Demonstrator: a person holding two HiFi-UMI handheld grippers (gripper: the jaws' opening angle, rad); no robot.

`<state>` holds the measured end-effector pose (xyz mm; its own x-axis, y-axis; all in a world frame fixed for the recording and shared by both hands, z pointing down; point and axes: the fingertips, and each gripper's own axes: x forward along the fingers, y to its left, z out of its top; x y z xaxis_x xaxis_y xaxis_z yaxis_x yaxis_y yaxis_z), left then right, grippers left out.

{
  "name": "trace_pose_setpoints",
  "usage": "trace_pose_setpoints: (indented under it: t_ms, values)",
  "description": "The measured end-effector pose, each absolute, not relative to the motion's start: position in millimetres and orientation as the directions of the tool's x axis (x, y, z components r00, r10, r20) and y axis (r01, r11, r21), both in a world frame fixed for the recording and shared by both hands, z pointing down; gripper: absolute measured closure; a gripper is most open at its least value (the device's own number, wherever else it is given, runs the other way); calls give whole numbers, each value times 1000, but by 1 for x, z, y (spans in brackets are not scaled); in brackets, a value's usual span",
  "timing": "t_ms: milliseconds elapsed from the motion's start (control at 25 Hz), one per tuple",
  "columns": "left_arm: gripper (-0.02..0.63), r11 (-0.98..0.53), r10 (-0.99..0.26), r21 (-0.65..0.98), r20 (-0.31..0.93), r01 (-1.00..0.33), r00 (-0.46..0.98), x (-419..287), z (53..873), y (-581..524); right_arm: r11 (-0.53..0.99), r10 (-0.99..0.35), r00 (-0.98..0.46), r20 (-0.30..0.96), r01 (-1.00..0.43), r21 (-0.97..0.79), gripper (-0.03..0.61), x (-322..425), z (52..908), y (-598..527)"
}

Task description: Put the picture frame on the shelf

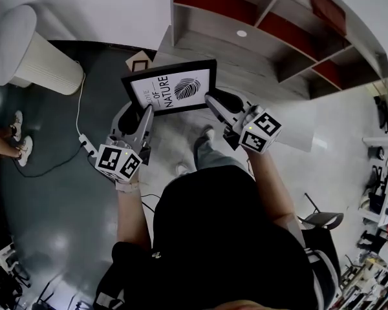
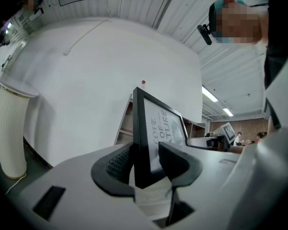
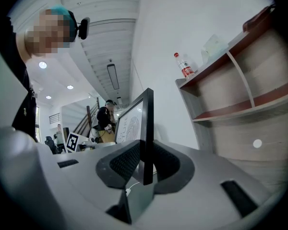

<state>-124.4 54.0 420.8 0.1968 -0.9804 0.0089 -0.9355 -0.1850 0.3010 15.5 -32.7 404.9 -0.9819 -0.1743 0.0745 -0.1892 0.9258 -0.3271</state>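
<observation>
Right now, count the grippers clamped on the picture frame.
2. The left gripper clamps the picture frame at its lower-left corner; the right gripper clamps its lower-right corner. Neither is hidden.

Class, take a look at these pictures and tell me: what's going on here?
A person holds a black picture frame up with two hand-held grippers. The left gripper is clamped on the frame's left edge and the right gripper on its right edge. The frame is in the air in front of the wooden shelf, not yet set on it.
</observation>
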Motion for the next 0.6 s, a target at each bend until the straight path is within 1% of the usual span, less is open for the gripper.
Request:
trace_pose_setpoints:
  t_ms: [160,600]
  values:
    - [457,-170,-983,295,10,-940,181,-123,422,80,930,-165,-984,72,-180,-319,509,15,406,-9]
    - [457,-148,-987,295,22,-944,161,-124,422,51,928,-152,-987,53,-161,-336,509,13,408,-39]
